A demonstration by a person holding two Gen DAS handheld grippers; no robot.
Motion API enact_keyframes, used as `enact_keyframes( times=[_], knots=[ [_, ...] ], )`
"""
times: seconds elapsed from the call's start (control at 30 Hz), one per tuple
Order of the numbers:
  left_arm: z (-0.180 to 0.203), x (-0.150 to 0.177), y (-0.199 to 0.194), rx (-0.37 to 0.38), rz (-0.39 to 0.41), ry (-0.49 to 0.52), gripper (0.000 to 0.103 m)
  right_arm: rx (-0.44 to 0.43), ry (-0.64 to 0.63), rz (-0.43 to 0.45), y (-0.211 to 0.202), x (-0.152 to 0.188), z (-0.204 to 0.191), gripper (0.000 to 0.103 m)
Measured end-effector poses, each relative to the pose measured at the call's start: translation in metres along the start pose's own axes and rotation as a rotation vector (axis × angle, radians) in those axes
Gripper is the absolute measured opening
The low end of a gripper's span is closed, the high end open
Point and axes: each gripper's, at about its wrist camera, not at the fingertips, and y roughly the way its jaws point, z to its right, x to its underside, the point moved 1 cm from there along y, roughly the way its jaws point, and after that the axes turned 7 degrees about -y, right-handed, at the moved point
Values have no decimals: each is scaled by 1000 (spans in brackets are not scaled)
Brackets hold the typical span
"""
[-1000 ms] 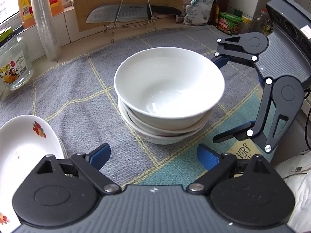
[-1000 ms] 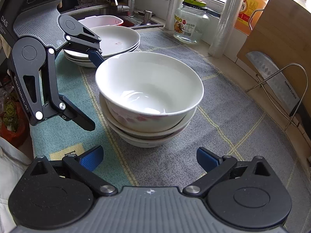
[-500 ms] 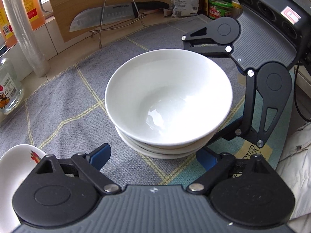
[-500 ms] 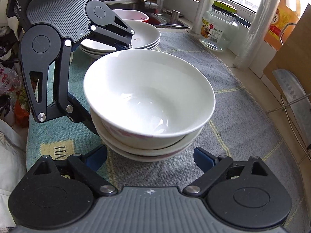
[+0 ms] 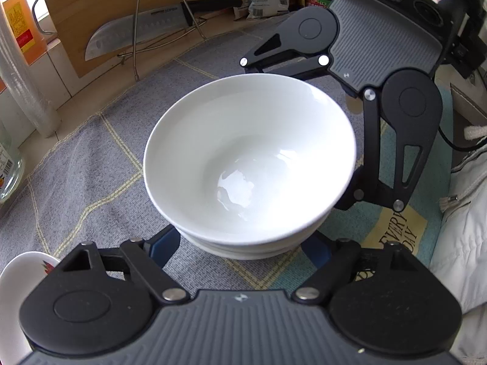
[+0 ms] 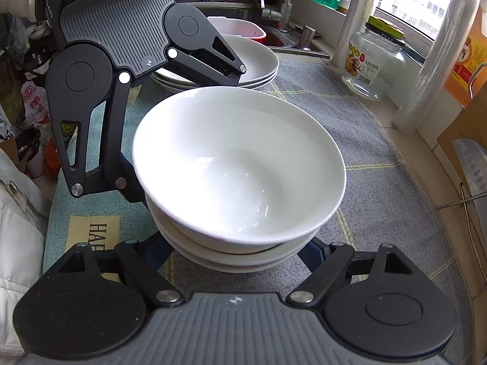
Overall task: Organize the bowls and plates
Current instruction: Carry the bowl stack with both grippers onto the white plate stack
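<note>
Both hand-held grippers nearer, jaws closing around the bowl stack (image 5: 249, 158) from opposite sides, contact hidden.

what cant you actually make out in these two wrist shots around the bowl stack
- Left wrist view: the fingertips of the left gripper, closing, sit under the bowl stack; contact unclear.
- Right wrist view: the same for the right gripper, also closing; the stack's rim hides its fingertips.
- Both views: the top bowl covers the lower bowls, so their count is uncertain.
- Left wrist view: the flowered plate is cut by the edge.
</note>
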Motion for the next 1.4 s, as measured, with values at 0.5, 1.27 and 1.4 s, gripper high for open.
enact_keyframes(
  times=[0.5,1.27,1.4],
  knots=[
    [-6,-4,3,64,14,100,83,27,38,-43,-1,-5,-3,88],
    [-21,25,-67,-27,89,52,82,49,-62,-36,-14,-71,-20,88],
    [-36,40,-88,-68,100,44,82,60,-101,-18,-7,-99,-23,88]
  ],
)
